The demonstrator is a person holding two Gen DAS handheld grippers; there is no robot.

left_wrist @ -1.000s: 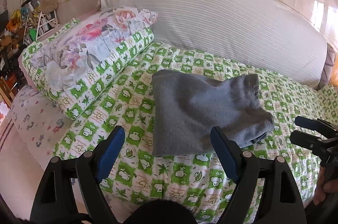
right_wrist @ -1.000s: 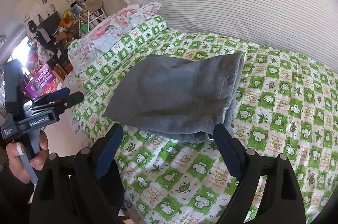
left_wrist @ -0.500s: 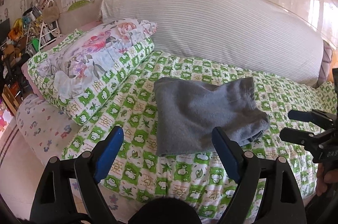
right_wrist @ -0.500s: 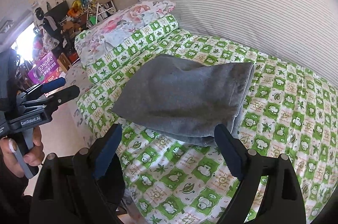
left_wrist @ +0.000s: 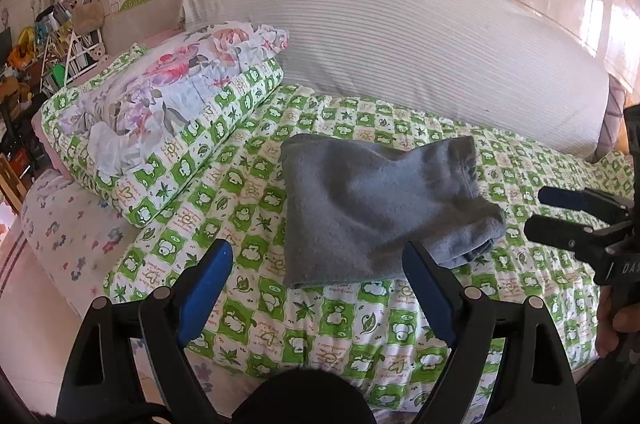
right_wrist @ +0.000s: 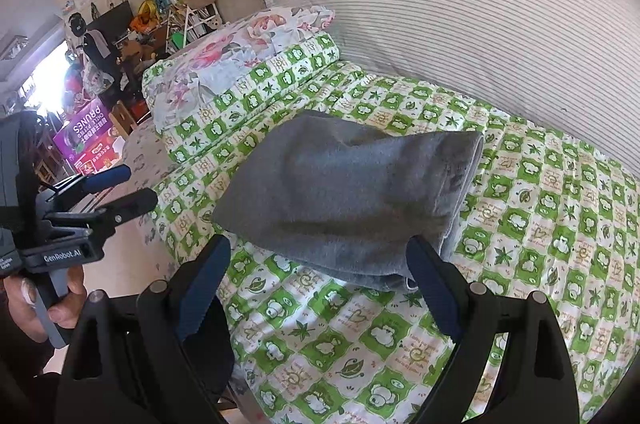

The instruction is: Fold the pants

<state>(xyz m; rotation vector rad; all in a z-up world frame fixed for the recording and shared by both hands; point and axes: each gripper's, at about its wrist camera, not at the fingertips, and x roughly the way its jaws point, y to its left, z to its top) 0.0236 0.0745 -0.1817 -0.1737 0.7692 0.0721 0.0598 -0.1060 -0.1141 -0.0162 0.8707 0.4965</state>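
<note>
The grey pants (left_wrist: 372, 208) lie folded into a compact bundle on the green-and-white patterned bed cover (left_wrist: 328, 320); in the right wrist view the pants (right_wrist: 344, 196) show their waistband at the right end. My left gripper (left_wrist: 316, 256) hovers open in front of the bundle's near edge, nothing between its blue pads. My right gripper (right_wrist: 320, 252) is open too, held back from the bundle's near edge and touching nothing. Each gripper shows in the other's view: the right gripper (left_wrist: 560, 216) at the far right, the left gripper (right_wrist: 120, 188) at the left, held by a hand (right_wrist: 52, 304).
A floral pillow (left_wrist: 172, 92) on a folded green quilt (left_wrist: 192, 144) lies left of the pants. A large striped white cushion (left_wrist: 400, 36) runs along the wall behind. The bed's front edge (left_wrist: 72, 240) drops to the floor at left; cluttered shelves (right_wrist: 176, 12) stand beyond.
Both grippers have drawn back a little from the folded pants, so more of the bed shows. The pants have not moved. Both stay open.
</note>
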